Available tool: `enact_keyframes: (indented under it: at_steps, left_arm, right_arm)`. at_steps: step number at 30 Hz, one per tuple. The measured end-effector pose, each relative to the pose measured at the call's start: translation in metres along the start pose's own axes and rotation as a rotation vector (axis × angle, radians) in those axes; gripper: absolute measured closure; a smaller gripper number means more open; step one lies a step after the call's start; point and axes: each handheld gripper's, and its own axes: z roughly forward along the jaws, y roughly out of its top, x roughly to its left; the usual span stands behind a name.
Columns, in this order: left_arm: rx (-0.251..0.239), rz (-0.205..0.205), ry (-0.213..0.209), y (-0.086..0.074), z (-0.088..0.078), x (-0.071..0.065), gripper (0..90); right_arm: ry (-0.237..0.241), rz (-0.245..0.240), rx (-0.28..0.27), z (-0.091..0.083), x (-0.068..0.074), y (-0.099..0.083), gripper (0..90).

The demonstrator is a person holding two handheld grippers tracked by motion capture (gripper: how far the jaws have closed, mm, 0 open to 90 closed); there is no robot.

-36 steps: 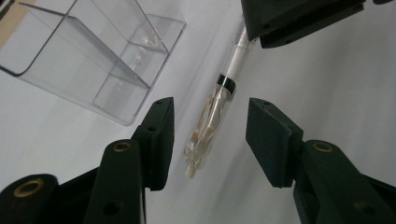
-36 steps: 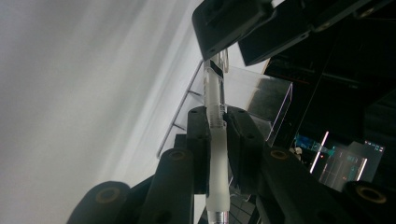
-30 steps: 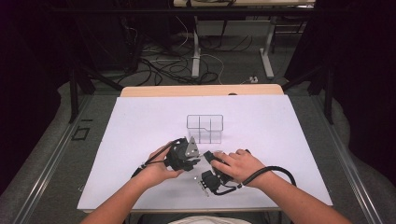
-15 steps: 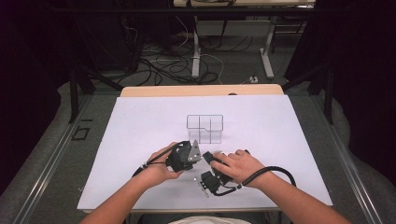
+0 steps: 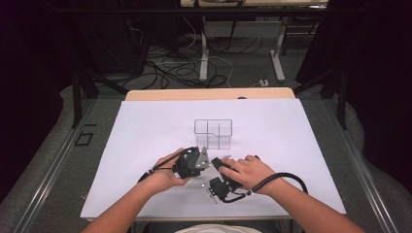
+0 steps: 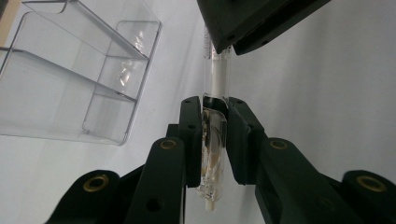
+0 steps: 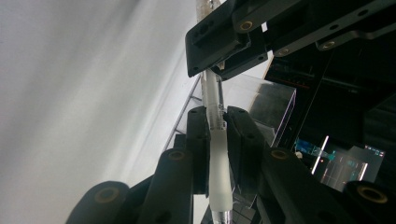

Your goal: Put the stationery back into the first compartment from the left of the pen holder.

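Clear divided organizer (image 5: 214, 133) on white table sheet (image 5: 301, 145), cables (image 5: 170, 73) beyond.

In your left gripper view the clear tube (image 6: 214, 140) is hidden at its top behind the other gripper's black body at the upper edge, the clear divided tray (image 6: 77, 77) is cropped at the upper left, and the tube's contents stay too blurred to tell.

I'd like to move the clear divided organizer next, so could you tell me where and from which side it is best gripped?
Probably from above, jaws straddling the near outer wall of the clear organizer. It sits upright and open-topped on the white table, and its walls are thin and vertical. Both grippers, left and right, are shut on a clear pen, so one must let go first.
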Motion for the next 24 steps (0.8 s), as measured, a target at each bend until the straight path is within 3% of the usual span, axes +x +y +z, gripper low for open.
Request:
enact_keyframes:
  at_steps: [3,7,12,15,17,20,24]
  left_arm:
    - [-0.004,-0.018,-0.006,0.0,0.0,0.002,77.9]
    - [-0.002,-0.052,0.008,-0.002,-0.001,0.007,78.0]
    - [-0.034,-0.127,0.011,-0.004,-0.003,0.013,78.0]
    - [-0.039,-0.159,-0.001,-0.005,-0.007,0.017,78.0]
    - [-0.048,-0.177,-0.004,-0.006,-0.007,0.02,77.9]
    - [-0.068,-0.214,-0.006,-0.007,-0.01,0.023,77.9]
    - [-0.085,-0.25,-0.011,-0.008,-0.015,0.028,77.9]
  right_arm:
    - [-0.003,0.017,0.003,-0.001,-0.002,-0.001,77.3]
    - [-0.026,0.046,-0.01,-0.002,-0.004,-0.004,67.9]
    - [-0.044,0.084,-0.01,-0.004,-0.004,-0.009,56.6]
    - [-0.046,0.139,-0.033,-0.005,-0.004,-0.012,49.6]
    - [-0.077,0.157,-0.046,-0.005,-0.003,-0.014,46.5]
    - [-0.074,0.199,-0.04,-0.006,-0.004,-0.018,41.6]
    - [-0.066,0.26,-0.046,-0.007,-0.004,-0.024,41.2]
